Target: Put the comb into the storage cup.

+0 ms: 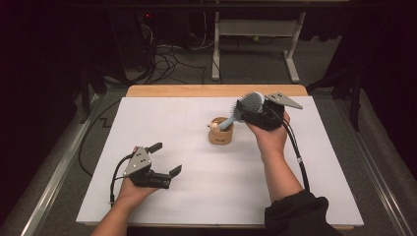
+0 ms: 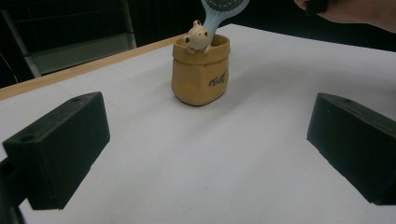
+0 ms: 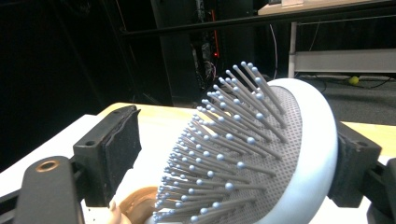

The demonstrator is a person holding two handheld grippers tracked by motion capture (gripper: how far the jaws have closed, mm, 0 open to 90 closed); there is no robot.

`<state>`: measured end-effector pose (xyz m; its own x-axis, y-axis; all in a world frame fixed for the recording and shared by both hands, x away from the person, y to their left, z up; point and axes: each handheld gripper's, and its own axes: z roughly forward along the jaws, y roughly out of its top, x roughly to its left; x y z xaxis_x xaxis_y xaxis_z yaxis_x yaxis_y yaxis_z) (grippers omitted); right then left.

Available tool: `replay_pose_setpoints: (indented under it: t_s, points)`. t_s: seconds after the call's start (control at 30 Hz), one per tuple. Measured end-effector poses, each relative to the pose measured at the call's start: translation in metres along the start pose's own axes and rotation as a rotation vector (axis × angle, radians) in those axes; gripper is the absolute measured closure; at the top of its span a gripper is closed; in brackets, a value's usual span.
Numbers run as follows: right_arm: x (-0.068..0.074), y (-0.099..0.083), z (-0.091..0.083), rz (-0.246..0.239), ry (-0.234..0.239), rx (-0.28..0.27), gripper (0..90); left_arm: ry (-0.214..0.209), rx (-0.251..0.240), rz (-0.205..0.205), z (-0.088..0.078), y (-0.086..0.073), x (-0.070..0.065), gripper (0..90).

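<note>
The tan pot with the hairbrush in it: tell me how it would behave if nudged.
The tan pot looks squat and wide-based, so it probably slides rather than rolls. The hairbrush leans out above its rim, head high, so a push may tip it that way. It looks ceramic, likely fragile; the bear figure could chip.

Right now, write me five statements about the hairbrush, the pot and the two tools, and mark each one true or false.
1. The hairbrush stands with its handle in the tan pot. True.
2. The pot lies tipped on its side. False: it stands upright on the white table.
3. The left tool holds a cup. False: its jaws are open with nothing between them.
4. A small bear figure sits at the pot's rim. True.
5. The right tool rests flat on the table. False: it is raised at the brush head, its left jaw clear of the bristles.
</note>
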<state>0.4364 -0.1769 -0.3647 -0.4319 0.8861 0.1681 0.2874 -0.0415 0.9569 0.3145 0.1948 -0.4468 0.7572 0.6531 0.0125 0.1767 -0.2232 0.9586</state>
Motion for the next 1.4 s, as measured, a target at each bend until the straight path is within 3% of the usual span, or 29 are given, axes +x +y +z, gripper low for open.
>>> replay_pose_setpoints:
  t_s: [0.53, 0.87, 1.4]
  points:
    - [-0.002, -0.001, -0.001, -0.024, -0.006, 0.031, 14.3, -0.002, 0.007, 0.001, 0.001, -0.001, 0.0, 0.0]
    - [-0.004, -0.001, -0.002, -0.041, -0.021, 0.044, 0.5, -0.002, 0.006, -0.002, 0.001, 0.0, 0.0, 0.0]
    - [-0.005, -0.003, -0.026, -0.07, -0.013, 0.05, 0.4, 0.003, 0.0, -0.026, 0.001, -0.001, 0.004, 0.0]
